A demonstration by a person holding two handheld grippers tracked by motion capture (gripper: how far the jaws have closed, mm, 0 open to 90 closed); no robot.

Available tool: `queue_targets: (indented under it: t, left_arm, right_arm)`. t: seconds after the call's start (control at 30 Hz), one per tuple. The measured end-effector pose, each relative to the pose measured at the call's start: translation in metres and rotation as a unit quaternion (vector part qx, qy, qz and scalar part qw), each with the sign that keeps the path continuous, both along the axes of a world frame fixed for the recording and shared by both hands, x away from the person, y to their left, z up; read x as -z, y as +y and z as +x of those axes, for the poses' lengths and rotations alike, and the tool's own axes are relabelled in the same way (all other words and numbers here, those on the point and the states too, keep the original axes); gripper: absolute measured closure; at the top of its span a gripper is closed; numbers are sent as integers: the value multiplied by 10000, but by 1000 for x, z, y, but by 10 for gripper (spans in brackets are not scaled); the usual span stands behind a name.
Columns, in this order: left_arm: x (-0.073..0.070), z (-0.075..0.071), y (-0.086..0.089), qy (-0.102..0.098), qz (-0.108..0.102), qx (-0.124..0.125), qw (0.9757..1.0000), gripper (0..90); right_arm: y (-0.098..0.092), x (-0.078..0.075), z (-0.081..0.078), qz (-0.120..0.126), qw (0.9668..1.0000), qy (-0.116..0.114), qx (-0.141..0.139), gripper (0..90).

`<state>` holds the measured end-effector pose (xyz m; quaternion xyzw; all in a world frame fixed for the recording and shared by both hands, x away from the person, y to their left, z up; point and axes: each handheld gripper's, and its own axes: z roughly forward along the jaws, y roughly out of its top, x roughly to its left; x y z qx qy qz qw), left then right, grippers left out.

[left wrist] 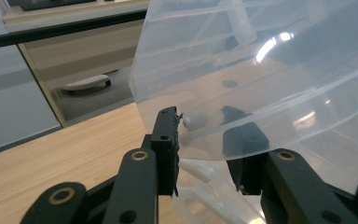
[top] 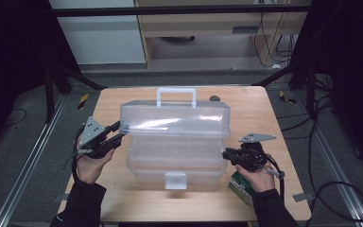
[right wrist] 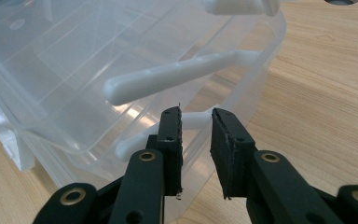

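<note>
While the clear plastic toolbox [top: 175,142] sits mid-surface [top: 123,198], the left gripper [top: 118,132] fingers pinch its raised lid's edge; the right gripper [top: 227,154] fingers, spread, straddle a white hinge arm [right wrist: 186,122].

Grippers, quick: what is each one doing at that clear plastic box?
Left gripper: jaws on either side of the lid's wall, apparently gripping it.
Right gripper: open, nothing held, at the clear box's end.

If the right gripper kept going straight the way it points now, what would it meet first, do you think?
Most likely the right gripper would meet the clear plastic box, at a white arm on its end wall just ahead; depth is uncertain.
</note>
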<state>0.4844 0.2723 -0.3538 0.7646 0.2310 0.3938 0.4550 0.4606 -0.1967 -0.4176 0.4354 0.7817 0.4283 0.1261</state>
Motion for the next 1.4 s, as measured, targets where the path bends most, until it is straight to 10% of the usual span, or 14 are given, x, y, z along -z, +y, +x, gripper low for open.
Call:
queue_targets:
  t: [1.4]
  left_arm:
    - [-39, 65, -15, 3, -266, -652, 9975, 752]
  right_arm:
    - [-3, 1, 2, 140, 9998, 146, 8, 732]
